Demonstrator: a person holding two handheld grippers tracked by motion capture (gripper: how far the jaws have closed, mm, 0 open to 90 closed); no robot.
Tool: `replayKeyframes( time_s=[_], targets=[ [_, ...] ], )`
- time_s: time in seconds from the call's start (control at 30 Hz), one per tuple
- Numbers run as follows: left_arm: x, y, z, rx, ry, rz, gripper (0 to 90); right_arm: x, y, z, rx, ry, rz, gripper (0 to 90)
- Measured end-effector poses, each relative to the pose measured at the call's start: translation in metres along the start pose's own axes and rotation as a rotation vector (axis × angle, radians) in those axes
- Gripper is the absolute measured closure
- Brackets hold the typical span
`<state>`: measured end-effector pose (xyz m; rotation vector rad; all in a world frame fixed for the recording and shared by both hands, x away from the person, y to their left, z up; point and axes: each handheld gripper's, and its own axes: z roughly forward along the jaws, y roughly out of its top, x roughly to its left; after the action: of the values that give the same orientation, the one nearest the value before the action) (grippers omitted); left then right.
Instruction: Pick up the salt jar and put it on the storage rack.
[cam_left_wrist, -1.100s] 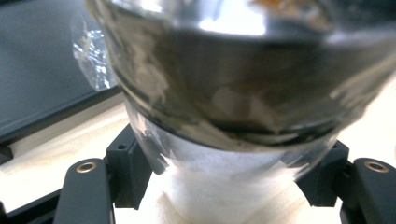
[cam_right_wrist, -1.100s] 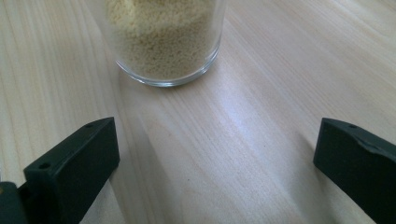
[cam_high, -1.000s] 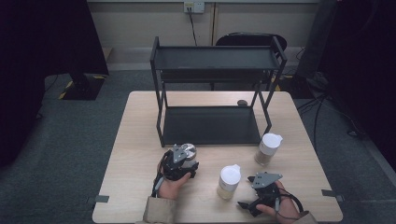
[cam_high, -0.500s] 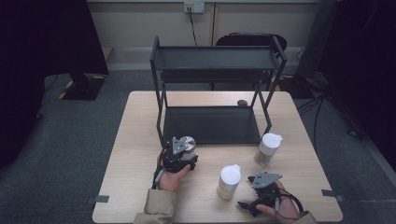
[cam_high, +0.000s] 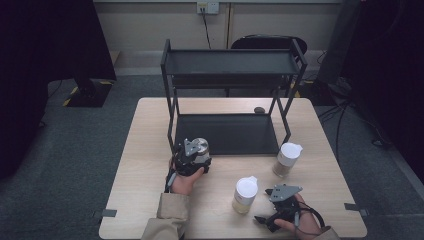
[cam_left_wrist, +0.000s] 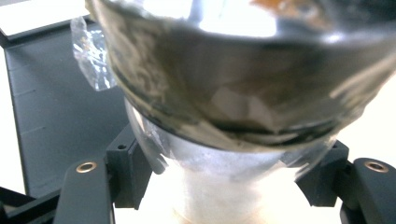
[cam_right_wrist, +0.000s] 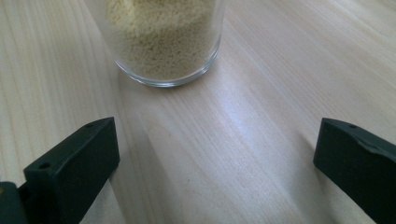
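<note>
My left gripper (cam_high: 192, 156) is shut on a glass jar (cam_high: 201, 146) with a silvery top, held just above the table at the front edge of the black shelf's lower tray (cam_high: 240, 135). In the left gripper view the jar (cam_left_wrist: 233, 93) sits between both black jaws, with my left gripper (cam_left_wrist: 229, 182) closed against its sides. My right gripper (cam_high: 264, 219) rests open near the table's front edge. Straight ahead of my right gripper (cam_right_wrist: 215, 154) stands a white-lidded jar (cam_high: 245, 194) of yellow grains (cam_right_wrist: 163, 37), apart from the jaws.
A black two-level shelf rack (cam_high: 230, 62) stands at the back of the wooden table (cam_high: 145, 150). Another white-lidded jar (cam_high: 287, 159) stands by the rack's right front leg. A small dark object (cam_high: 259, 110) lies behind the lower tray.
My left gripper has carried the jar away from the person toward the shelf's lower tray. The right gripper and the two white-lidded jars have stayed put.
</note>
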<state>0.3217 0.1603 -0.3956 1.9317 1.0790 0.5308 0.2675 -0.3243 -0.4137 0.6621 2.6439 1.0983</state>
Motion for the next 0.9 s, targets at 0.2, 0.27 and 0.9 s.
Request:
replayKeyframes(
  time_s=[0.2,0.27,0.9],
  targets=[
    [0.002,0.008,0.005,0.000,0.009,-0.003,31.4,0.000,0.000,0.000,0.000,0.000,0.000,0.0],
    [0.003,0.009,0.007,-0.006,0.009,-0.013,31.4,0.000,0.000,0.000,0.000,0.000,0.000,0.0],
    [0.010,0.026,0.031,0.010,0.053,-0.044,31.4,0.000,0.000,0.000,0.000,-0.001,0.000,0.0]
  ],
)
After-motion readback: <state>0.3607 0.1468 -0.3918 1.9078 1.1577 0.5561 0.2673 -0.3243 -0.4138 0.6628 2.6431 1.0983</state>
